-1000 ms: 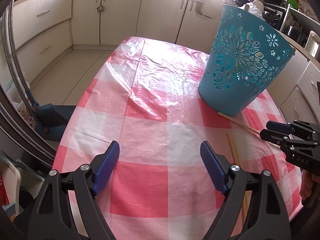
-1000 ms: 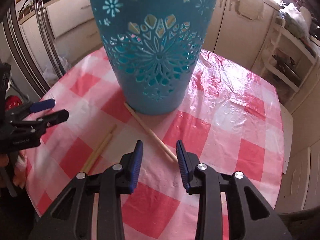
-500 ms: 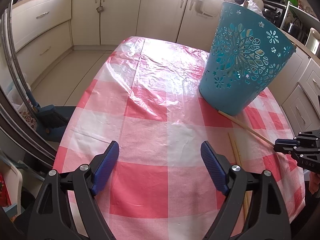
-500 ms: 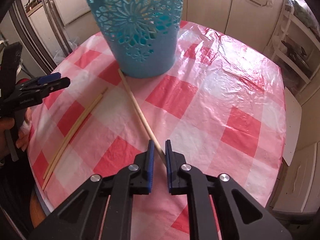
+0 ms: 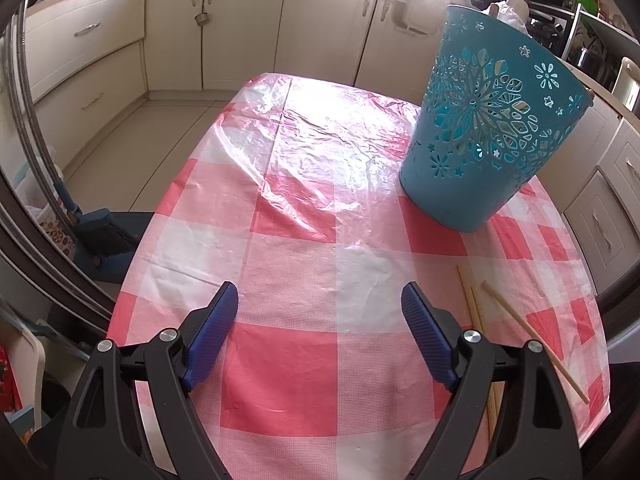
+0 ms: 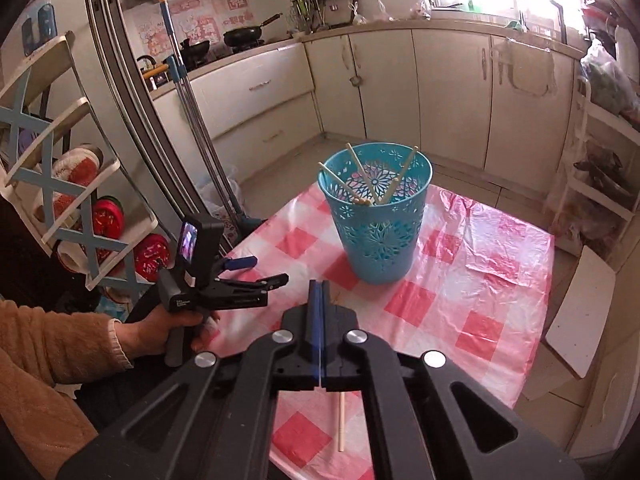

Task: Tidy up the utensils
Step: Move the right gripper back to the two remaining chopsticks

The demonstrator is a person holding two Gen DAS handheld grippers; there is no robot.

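The right gripper [image 6: 321, 300] has its blue pads pressed together on a chopstick [image 6: 341, 420], whose pale lower end hangs below the jaws; the upper part is hidden behind the fingers, so its tilt cannot be judged. It is held high above the near side of the table [image 6: 500, 280], with the teal basket [image 6: 376, 236] ahead and lower. The left gripper [image 5: 320, 316] hovers low over the checked cloth with its jaws spread wide and nothing between them (in the right wrist view it sits near the table's left edge, in the person's left hand [image 6: 168, 328]).

Several chopsticks already lean inside the basket, their tips poking above the rim, so I judge the sorting well under way. One is in hand and looks about to be dropped in. Still on the cloth, in the left wrist view, are a pair of chopsticks [image 5: 474, 308] lying side by side just right of the left gripper's right finger, and a single chopstick [image 5: 536, 338] slanting toward the table's near-right edge; its far end appears close to that edge, so it could be knocked off.

The middle and far end of the table are open. The basket stands toward the right side, with free space above its mouth for a straight descent
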